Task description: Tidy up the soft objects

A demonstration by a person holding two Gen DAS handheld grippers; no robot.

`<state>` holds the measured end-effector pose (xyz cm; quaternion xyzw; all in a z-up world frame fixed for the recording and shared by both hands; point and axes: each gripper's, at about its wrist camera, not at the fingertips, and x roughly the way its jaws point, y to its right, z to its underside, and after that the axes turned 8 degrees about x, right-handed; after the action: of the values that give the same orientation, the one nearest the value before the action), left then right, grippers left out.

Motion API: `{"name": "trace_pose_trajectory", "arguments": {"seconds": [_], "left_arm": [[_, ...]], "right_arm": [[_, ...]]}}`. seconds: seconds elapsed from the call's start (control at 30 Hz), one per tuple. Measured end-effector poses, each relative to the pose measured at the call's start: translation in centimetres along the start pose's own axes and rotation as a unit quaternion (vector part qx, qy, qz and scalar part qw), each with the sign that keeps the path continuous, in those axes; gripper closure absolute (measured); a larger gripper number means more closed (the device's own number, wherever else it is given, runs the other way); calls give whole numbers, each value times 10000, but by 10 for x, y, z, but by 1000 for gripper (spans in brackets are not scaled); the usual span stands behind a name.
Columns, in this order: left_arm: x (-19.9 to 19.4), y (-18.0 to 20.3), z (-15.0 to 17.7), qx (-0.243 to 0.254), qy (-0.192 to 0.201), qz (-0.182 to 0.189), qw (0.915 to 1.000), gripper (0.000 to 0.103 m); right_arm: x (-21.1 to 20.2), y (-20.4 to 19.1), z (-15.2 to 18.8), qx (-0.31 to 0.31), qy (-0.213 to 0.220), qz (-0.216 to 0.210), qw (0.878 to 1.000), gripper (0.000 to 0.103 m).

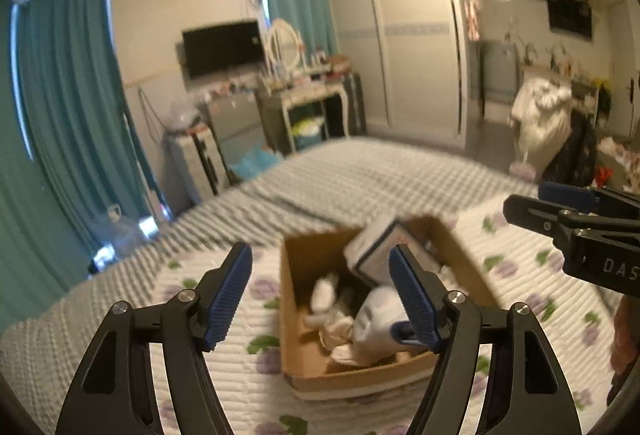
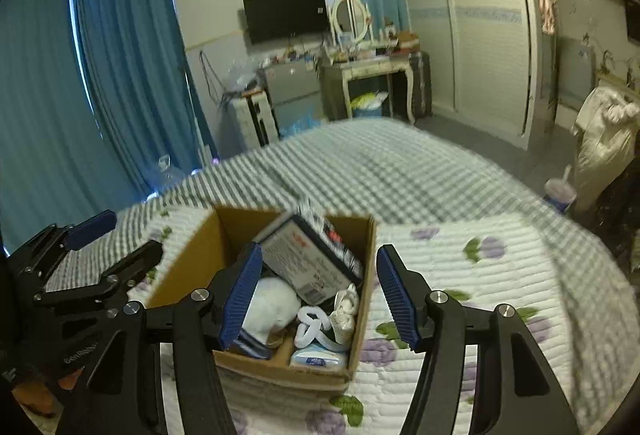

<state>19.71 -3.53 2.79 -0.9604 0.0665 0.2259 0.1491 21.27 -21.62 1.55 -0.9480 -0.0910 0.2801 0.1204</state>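
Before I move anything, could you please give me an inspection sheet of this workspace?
Surface: floral quilt over a checked bedspread.
Job's things: open cardboard box on the quilt holding a white soft bundle, a white looped fabric piece, a printed packet leaning inside and a small pack.
Clutter: nothing seen on the quilt outside the box.
Grippers: left gripper open and empty above the box; right gripper open and empty above it too.
Cables: dark cord on the far wall.
Surroundings: teal curtains, TV, dressing table, wardrobe.
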Motion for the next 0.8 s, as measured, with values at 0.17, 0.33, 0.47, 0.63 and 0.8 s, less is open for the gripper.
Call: {"name": "trace_pose_trajectory", "arguments": {"seconds": [0.17,0.33,0.47,0.63,0.8], "left_arm": [[-88,-8,-29,-147,525,-160,9984,31],[-180,-10,-37,-295,1162,-306,9923,18],[-223,-15,-24,-461,1470,-452,9870,17],[-242,-25,2,-708,1550,-408,9845,11],[-222,-22,39,-711,1552,-751,9825,11]], "right_arm": [[-89,-20,-23,-184,436,-14,9989,34],[-178,-39,-28,-316,1038,-146,9940,17],[-227,-55,-16,-496,1462,-196,9878,0],[-246,-64,20,-628,1622,-165,9846,0],[-225,-52,57,-470,1507,-279,9871,0]]}}
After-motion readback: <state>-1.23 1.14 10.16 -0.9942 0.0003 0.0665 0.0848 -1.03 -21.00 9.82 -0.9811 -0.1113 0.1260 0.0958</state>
